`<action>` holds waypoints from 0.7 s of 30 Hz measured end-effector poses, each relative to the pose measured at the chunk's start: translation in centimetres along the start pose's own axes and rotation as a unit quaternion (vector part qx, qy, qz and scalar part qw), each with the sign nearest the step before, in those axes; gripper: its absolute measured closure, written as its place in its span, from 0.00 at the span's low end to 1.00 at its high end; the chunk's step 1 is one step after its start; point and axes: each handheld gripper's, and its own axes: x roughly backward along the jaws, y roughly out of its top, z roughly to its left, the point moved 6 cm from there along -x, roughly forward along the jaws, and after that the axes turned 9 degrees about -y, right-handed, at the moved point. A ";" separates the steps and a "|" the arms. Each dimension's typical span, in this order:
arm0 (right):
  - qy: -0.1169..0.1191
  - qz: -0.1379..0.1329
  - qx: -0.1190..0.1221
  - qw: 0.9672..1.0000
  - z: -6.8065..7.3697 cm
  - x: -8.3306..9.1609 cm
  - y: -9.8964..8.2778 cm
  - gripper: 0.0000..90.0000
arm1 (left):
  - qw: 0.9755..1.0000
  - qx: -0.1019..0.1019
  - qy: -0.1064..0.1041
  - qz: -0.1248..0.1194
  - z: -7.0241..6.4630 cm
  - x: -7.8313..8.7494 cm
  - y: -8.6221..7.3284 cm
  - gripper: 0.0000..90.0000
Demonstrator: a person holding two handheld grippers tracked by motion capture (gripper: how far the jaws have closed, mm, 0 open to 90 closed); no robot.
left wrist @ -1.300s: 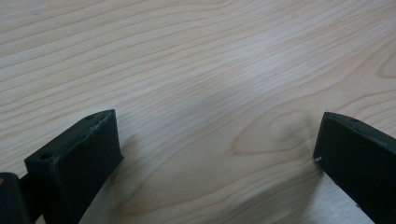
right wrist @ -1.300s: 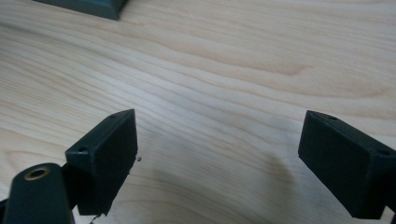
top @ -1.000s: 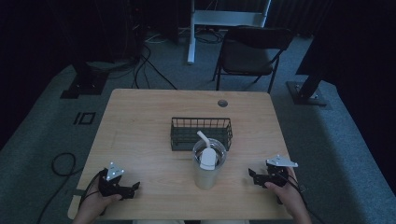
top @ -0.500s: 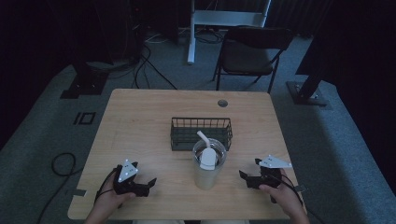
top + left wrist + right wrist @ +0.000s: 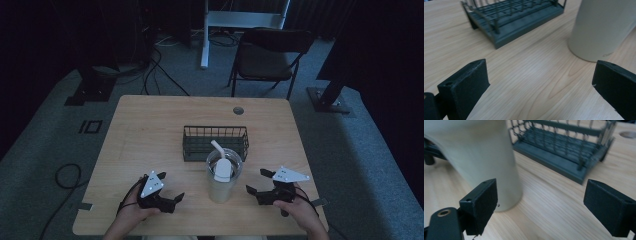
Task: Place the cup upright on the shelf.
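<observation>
Here the cup is cropped, its contents perhaps a bottle.

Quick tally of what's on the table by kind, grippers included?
Tumbler with lid and straw: 1
Wire basket: 1
Handheld grippers: 2, left gripper and right gripper, both open
Total: 4
</observation>
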 end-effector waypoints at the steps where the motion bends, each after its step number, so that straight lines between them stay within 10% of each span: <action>1: 0.000 0.000 0.000 1.000 0.0 0.0 0.0 0.13 | 1.000 -0.003 -0.001 0.001 -0.1 -0.2 0.1 0.01; 21: 0.099 -0.054 0.054 0.992 4.1 -1.5 2.0 0.16 | 0.997 -0.024 -0.067 -0.002 -3.7 -5.7 2.7 0.01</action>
